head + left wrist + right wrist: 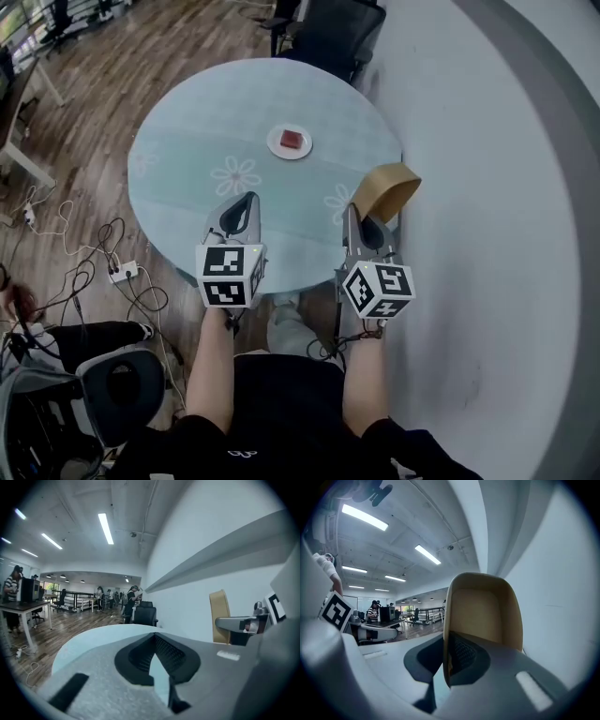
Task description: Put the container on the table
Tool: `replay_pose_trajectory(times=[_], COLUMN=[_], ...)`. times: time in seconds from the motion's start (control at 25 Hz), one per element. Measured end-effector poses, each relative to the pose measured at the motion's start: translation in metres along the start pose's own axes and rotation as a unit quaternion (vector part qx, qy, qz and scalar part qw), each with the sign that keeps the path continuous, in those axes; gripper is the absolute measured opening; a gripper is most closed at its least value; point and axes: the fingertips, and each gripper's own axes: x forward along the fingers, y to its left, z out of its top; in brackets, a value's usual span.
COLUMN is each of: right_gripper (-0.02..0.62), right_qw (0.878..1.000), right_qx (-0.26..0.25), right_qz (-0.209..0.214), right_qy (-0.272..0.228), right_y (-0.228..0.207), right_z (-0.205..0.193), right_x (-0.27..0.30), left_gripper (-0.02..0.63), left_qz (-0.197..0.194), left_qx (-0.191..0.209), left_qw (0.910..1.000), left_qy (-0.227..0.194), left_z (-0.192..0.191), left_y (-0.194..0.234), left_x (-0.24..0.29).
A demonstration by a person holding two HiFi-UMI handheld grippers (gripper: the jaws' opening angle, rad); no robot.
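A tan, open paper container [391, 191] hangs tilted on its side over the right rim of the round pale-blue table [187, 131]. My right gripper [363, 219] is shut on the container's wall. In the right gripper view the container [483, 605] fills the middle, its thin wall pinched between the right gripper's [447, 641] jaws. My left gripper [247, 201] hovers over the table's near edge with its fingers together and nothing between them. The left gripper view shows the left gripper's [154, 637] tips meeting, and the container [219, 616] off to the right.
A white plate [290, 142] with a red piece on it sits near the table's middle. A white wall [487, 187] runs close along the right. A black office chair [328, 33] stands behind the table. Cables and a power strip [122, 272] lie on the wood floor at left.
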Motion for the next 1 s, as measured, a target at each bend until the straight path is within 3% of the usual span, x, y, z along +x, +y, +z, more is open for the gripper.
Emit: replay_pose_trajectory(times=[0.16, 0.32, 0.6, 0.76, 0.92, 1.0], right_gripper=[0.012, 0.012, 0.014, 0.013, 0.014, 0.014], right_qw=[1.0, 0.999, 0.992, 0.975, 0.942, 0.931], right_qx=[0.014, 0.033, 0.05, 0.051, 0.032, 0.022], right_qz=[-0.006, -0.008, 0.019, 0.024, 0.033, 0.022], right_qy=[0.016, 0.032, 0.116, 0.216, 0.334, 0.364], right_y=[-0.06, -0.105, -0.113, -0.103, -0.087, -0.084], right_z=[-0.002, -0.011, -0.057, -0.107, -0.161, -0.182], right_x=[0.052, 0.087, 0.147, 0.176, 0.194, 0.202], left_gripper=[0.002, 0.002, 0.003, 0.003, 0.002, 0.003], left_qz=[0.017, 0.004, 0.028, 0.028, 0.032, 0.034], left_qx=[-0.013, -0.007, -0.005, 0.0, -0.002, -0.002], left_qw=[0.9996, 0.9994, 0.9958, 0.9935, 0.9923, 0.9915], left_qy=[0.018, 0.035, 0.086, 0.11, 0.12, 0.125], left_z=[0.0, -0.005, -0.02, -0.029, -0.029, -0.032], left_y=[-0.001, -0.025, 0.002, 0.018, 0.038, 0.047], left_x=[0.07, 0.117, 0.159, 0.173, 0.181, 0.184])
